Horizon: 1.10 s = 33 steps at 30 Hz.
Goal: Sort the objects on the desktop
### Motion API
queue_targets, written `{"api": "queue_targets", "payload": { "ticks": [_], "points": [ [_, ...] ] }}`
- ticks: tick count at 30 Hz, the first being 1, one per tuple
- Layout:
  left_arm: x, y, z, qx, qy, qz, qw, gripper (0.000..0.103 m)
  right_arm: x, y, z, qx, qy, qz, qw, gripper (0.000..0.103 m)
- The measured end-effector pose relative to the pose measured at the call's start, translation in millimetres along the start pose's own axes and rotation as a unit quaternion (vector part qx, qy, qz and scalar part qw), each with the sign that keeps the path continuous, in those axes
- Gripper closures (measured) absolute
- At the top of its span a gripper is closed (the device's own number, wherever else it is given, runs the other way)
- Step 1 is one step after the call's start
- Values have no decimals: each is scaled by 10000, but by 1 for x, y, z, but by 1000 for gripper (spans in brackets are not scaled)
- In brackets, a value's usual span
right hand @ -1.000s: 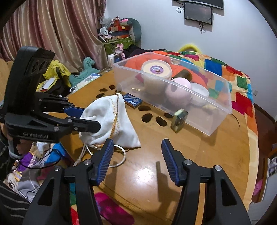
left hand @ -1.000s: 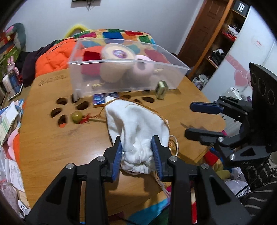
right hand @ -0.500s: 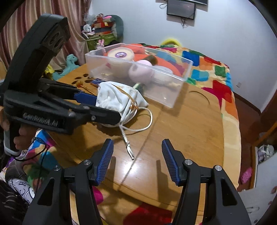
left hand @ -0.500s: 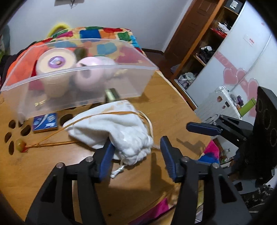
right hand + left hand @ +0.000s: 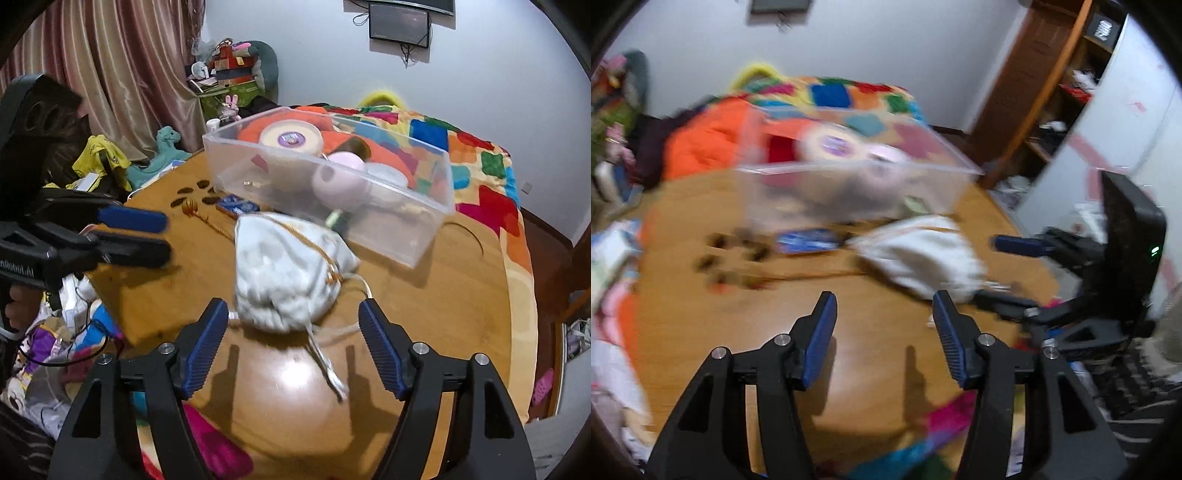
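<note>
A white drawstring pouch (image 5: 284, 269) lies on the round wooden table (image 5: 424, 314), in front of a clear plastic bin (image 5: 391, 230). My right gripper (image 5: 291, 308) is opening, and the pouch's bunched end sits between its blue pads without touching them. My left gripper (image 5: 882, 299) is open and empty, with the pouch (image 5: 923, 254) ahead to its right; that view is blurred. In the right wrist view the left gripper (image 5: 162, 236) hangs to the left of the pouch, apart from it.
The bin holds a cream round tub (image 5: 290, 138) and a pink ball (image 5: 341, 179). A blue card pack (image 5: 236, 205), a small green box (image 5: 336, 219) and a bead on an orange cord (image 5: 190, 206) lie near it. The pouch's white cord (image 5: 328, 369) trails toward me.
My left gripper let go of the pouch and drew back to its left. The pouch has slid right. My right gripper's jaws have widened and now stand on either side of the pouch.
</note>
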<state>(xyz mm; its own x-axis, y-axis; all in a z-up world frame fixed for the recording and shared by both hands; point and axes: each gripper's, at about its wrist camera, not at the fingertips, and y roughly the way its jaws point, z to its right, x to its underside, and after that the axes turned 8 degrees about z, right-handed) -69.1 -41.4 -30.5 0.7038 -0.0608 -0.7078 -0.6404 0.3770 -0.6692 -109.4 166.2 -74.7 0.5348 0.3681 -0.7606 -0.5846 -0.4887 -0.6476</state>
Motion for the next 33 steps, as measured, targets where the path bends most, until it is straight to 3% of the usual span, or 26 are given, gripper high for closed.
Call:
{"api": "queue_targets", "payload": {
  "ticks": [4,8,12,16,27,33],
  "points": [
    [-2,1,-26,-820,356,32,9960,51,-8,16,-2,163,88,-43,9998,25],
    [-1,20,-36,-994,676,-180,9926,51,-9,28,-2,235,126,-174,9995,25],
    [0,37,-44,-955,706,-270,9926,51,-9,34,0,261,148,-203,9993,25],
    [-1,49,-51,-950,665,-370,9926,63,-9,40,1,279,146,-235,9992,25],
    [-4,57,-56,-947,704,-315,9925,74,-9,55,-2,138,155,-309,9993,26],
    [-5,53,-62,-902,476,-263,9944,82,-9,55,-3,47,186,-209,9996,37]
  ]
}}
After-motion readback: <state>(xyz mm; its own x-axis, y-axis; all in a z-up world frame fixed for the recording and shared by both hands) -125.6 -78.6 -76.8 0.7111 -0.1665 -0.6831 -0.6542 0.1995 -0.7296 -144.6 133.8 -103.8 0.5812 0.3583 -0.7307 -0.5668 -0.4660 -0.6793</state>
